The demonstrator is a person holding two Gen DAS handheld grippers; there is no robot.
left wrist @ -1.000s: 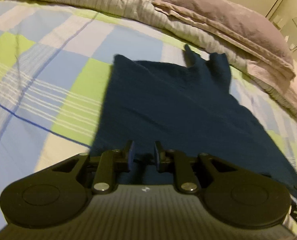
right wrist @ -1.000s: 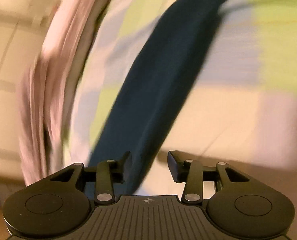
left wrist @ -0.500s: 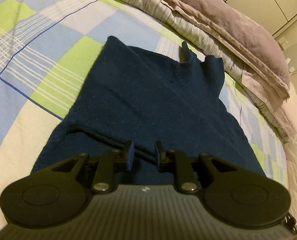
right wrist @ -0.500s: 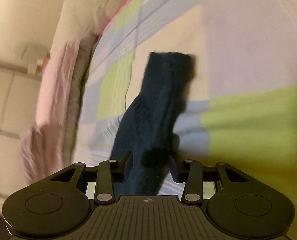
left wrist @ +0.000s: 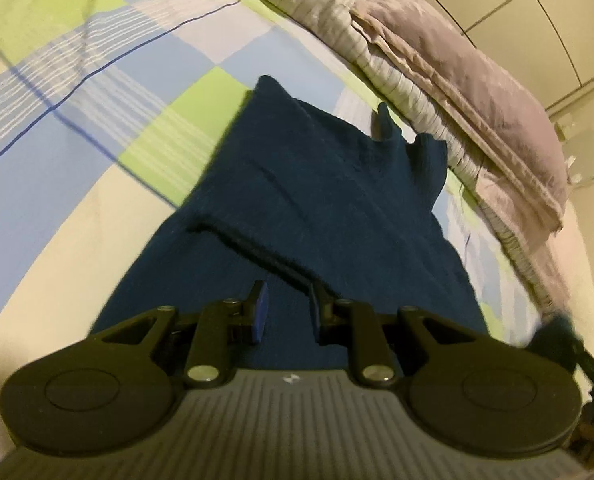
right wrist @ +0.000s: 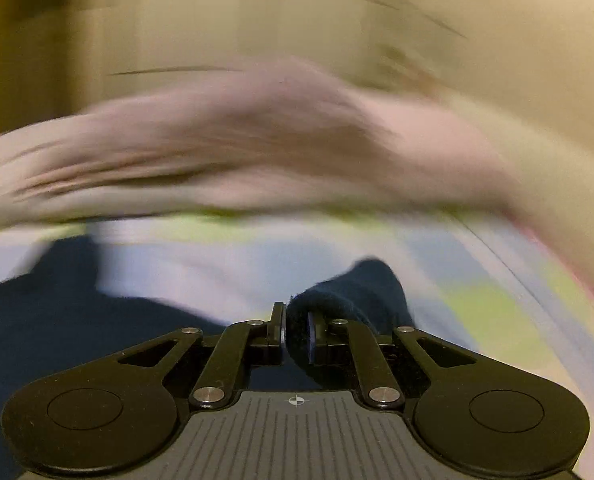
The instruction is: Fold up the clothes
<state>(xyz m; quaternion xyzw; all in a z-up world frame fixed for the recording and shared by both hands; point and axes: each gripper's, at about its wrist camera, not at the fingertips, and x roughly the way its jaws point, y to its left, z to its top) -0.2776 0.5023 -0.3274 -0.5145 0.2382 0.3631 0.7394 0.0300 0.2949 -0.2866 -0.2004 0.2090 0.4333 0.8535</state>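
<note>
Bed takes up most of the left wrist view: checked bedspread (left wrist: 109,92) in green, blue, cream and white blocks with thin blue lines, running ahead of the fingers and off to their left. Far ahead and to the right, a mauve pillow (left wrist: 477,92) lies on a striped grey-white one (left wrist: 329,12). Beyond them, cream cupboard doors (left wrist: 509,4) with dark seams. Round mirror (left wrist: 589,152) at far right. Warm, yellowish indoor light. Right wrist view heavily motion-blurred: pillow (right wrist: 257,140) ahead, cream wall (right wrist: 297,20) above.
</note>
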